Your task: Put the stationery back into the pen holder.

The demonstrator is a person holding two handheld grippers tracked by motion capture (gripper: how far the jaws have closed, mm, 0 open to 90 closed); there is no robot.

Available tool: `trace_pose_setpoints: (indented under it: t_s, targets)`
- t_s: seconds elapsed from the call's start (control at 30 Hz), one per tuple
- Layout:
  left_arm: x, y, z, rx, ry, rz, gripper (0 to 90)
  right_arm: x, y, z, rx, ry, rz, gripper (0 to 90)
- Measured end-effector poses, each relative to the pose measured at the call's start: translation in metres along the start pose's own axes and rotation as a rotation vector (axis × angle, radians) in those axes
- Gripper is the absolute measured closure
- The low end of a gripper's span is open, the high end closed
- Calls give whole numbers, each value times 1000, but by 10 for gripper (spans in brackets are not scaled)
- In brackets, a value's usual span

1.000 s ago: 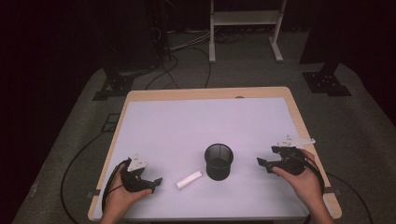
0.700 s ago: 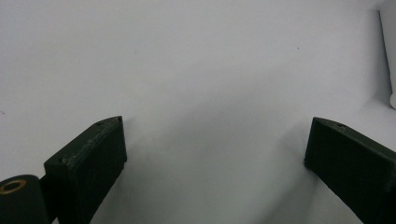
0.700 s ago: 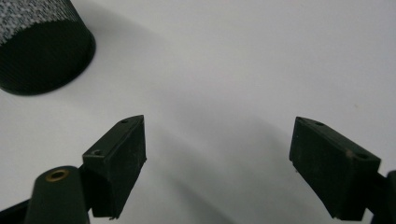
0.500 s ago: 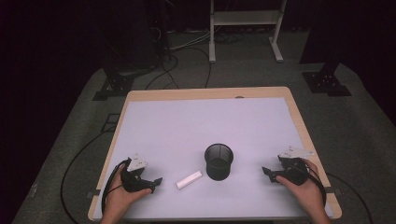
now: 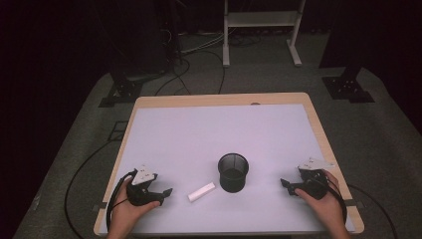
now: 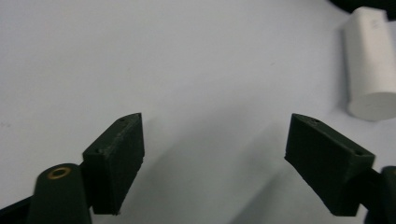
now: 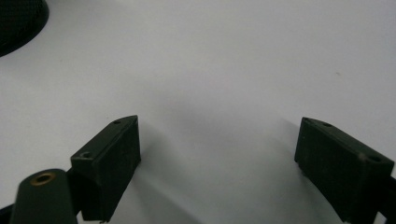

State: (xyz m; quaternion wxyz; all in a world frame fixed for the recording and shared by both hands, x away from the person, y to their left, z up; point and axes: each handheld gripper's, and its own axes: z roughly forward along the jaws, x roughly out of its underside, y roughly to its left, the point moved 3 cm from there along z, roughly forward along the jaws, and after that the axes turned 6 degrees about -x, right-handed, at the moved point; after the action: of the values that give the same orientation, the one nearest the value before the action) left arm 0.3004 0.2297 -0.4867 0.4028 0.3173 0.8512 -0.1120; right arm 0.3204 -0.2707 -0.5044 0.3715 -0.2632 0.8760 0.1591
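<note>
Table with white top spreads ahead of both your tools, wood edge around it. Black mesh cup stands between your two grippers, nearer the right one's tips but apart from them; its dark rim cuts the top left corner of the right gripper view. Your left gripper rests low on the table, jaws spread with nothing between them, though they've just been closing a bit. Your right gripper sits low too, jaws wide, just been opening, bare tabletop between. White block lies flat just ahead of your left gripper's tips, off to the right in the left gripper view, untouched.
</note>
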Motion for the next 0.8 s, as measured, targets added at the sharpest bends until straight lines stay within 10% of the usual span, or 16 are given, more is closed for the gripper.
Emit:
trace_pose_setpoints:
  t_s: [0.8]
  targets:
    - [-20,-40,2,138,-50,42,242,0,0,0,-4,0,5,132]
